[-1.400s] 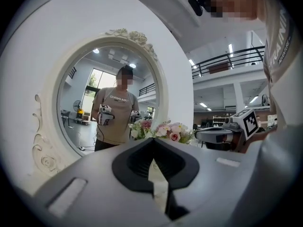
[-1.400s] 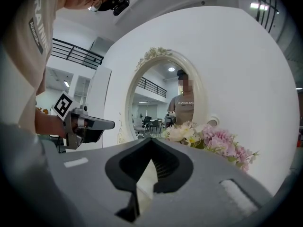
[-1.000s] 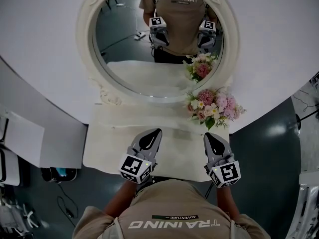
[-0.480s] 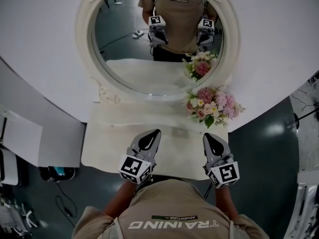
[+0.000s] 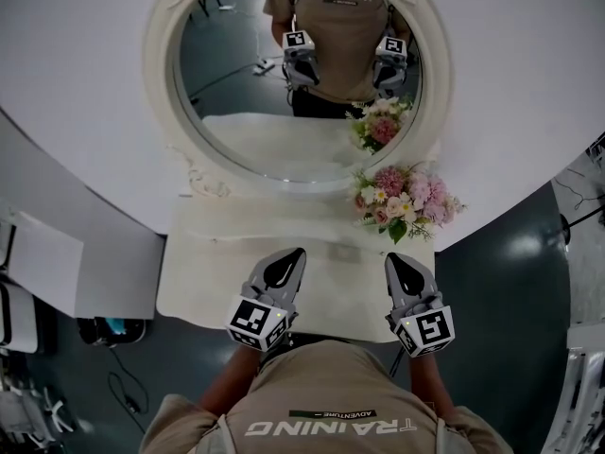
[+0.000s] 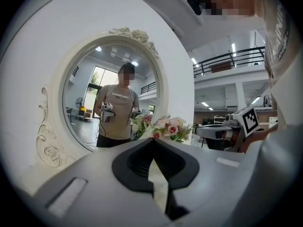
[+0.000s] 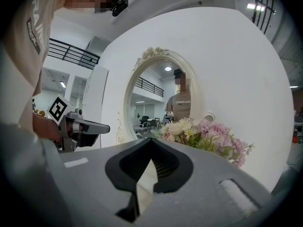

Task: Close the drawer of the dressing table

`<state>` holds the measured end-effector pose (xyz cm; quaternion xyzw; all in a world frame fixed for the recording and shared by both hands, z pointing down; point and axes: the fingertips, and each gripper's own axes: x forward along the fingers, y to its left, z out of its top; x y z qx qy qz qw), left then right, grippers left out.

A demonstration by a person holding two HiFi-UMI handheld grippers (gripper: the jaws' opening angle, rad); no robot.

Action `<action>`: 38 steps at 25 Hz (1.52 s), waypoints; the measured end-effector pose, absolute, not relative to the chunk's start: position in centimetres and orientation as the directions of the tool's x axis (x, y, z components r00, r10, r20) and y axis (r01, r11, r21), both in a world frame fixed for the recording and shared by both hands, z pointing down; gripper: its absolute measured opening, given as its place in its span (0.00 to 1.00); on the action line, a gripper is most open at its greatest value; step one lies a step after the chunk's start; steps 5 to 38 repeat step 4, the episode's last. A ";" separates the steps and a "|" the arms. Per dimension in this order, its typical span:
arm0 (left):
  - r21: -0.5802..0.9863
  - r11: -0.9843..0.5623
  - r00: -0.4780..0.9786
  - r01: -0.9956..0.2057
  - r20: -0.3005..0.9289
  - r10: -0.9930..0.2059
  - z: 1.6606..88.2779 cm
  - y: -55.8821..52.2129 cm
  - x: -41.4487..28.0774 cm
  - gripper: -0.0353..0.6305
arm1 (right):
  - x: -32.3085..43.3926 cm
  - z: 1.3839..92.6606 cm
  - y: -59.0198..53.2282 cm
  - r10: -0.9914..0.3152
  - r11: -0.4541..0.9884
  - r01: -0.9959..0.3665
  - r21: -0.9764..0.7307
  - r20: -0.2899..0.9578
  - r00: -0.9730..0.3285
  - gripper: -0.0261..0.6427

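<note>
The left tongs (image 5: 295,253) and the right tongs (image 5: 392,259) hover empty, tips together, over the dressing table's counter (image 5: 208,272). The drawer is hidden below the front edge. An even push from both tongs should close it squarely.

Found smooth matt grey moulded plastic on the shells of the left gripper (image 5: 296,253) and right gripper (image 5: 392,261), lower centre of the head view. Noted black matt, rubber-like pads (image 6: 135,162), finely ribbed on the inner faces. Recorded flat matt black-and-white print on the marker cubes (image 5: 257,322).

Observed a cream painted finish, smooth with a low sheen, on the dressing table top (image 5: 213,287). Same cream paint on the mirror frame (image 5: 156,74), carved in relief. Mirror glass (image 5: 236,83) at top centre glossy, fully reflective. Wall (image 5: 76,55) at upper left white, smooth, matt.

Logged soft matt petals on the bouquet (image 5: 406,201); cloth or real, not determinable. Floor (image 5: 510,253) at right dark, polished, with light glare. Shirt (image 5: 321,395) at bottom matt knit cloth.
</note>
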<state>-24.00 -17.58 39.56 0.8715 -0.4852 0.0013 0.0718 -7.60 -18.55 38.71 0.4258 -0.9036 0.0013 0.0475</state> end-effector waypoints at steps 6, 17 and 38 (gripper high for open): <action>0.126 -0.526 0.537 -0.841 0.069 -0.841 39.7 -17.6 -23.7 0.08 | -7.5 39.1 -18.6 -0.770 0.636 -0.771 0.034 0.092 -0.631 0.04; 0.126 -0.526 0.537 -0.841 0.069 -0.841 39.7 -17.6 -23.7 0.08 | -7.5 39.1 -18.6 -0.770 0.636 -0.771 0.034 0.092 -0.631 0.04; 0.126 -0.526 0.537 -0.841 0.069 -0.841 39.7 -17.6 -23.7 0.08 | -7.5 39.1 -18.6 -0.770 0.636 -0.771 0.034 0.092 -0.631 0.04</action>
